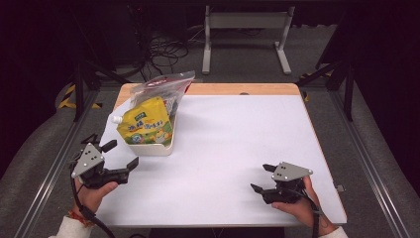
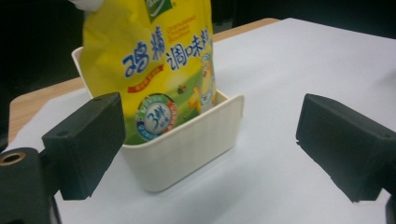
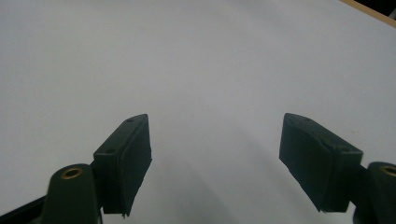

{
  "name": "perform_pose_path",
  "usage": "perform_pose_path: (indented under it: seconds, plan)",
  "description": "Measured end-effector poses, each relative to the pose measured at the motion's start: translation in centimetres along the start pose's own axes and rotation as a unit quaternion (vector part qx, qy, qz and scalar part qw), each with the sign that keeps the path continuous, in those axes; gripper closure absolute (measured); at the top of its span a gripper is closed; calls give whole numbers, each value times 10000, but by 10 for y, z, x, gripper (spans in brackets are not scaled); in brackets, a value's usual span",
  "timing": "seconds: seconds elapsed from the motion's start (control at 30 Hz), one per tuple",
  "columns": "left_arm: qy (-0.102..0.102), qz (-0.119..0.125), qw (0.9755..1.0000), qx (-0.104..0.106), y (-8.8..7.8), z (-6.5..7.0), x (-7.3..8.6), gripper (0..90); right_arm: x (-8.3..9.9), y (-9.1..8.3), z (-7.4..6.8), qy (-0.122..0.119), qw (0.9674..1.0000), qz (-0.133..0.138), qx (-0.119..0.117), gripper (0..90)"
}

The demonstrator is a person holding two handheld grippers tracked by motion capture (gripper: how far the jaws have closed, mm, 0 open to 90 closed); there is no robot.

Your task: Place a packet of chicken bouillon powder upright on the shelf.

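Observation:
A yellow spouted pouch (image 1: 145, 123) with blue lettering stands in a cream ribbed bin (image 1: 151, 147) at the table's left. Behind it in the same bin leans a clear zip bag (image 1: 163, 85) with red contents. My left gripper (image 1: 121, 154) is just left of the bin, near the table's left edge, open with nothing between its jaws. In the left gripper view the pouch (image 2: 154, 60) and the bin (image 2: 187, 149) sit a short way beyond the gripper (image 2: 210, 154). My right gripper (image 1: 262, 177) rests low at the front right, open over bare white tabletop (image 3: 196, 70).
The white table surface (image 1: 233, 144) has a wooden strip (image 1: 237, 89) along its far edge. Metal rails run along both sides of the table. A grey frame and cables stand on the floor beyond it.

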State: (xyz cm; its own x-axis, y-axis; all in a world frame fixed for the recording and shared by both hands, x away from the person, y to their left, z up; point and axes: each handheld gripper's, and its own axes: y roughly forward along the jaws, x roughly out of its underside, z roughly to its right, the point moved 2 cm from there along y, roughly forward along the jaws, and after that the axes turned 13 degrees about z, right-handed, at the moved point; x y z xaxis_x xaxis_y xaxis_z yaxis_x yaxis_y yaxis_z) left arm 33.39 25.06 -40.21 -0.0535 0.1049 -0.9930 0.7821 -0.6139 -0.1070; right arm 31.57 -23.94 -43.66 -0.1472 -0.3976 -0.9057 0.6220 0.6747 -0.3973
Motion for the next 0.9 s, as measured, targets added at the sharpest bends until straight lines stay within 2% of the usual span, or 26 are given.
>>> perform_pose_path:
  seconds: [0.1,0.17,0.2,0.23,0.27,0.3,0.43,0.53,0.63,0.67,0.8,0.9]
  plan:
    - [13,-43,10000,72,1,8,2,90,2,-1,2,-5,10000,-17,30,244]
    - [-24,-84,9998,194,4,16,6,91,3,-1,4,-20,9999,-44,93,243]
    - [153,-80,9995,246,6,28,9,94,4,-1,5,-125,9998,-51,117,244]
    - [279,-123,9991,304,7,33,9,96,5,-2,5,-155,9998,-62,131,244]
    - [279,-123,9991,304,7,33,9,94,5,-2,5,-155,9998,-62,131,244]
    - [336,-210,9983,428,10,40,11,94,5,-2,6,-175,9997,-75,166,243]
    - [223,-447,9961,724,21,52,19,84,8,-5,10,-180,9994,-65,305,231]
    - [246,-619,9937,900,30,60,26,83,8,-9,12,-135,9992,-29,381,225]
    - [215,-673,9925,995,35,64,29,84,11,-15,15,-71,9989,11,460,216]
    - [209,-740,9912,1076,38,67,31,84,11,-15,15,-71,9989,11,460,216]
    - [426,-1011,9858,1272,51,81,38,85,16,-25,18,69,9984,18,560,170]
    - [402,-1107,9835,1376,56,85,42,84,19,-32,20,56,9979,34,644,152]
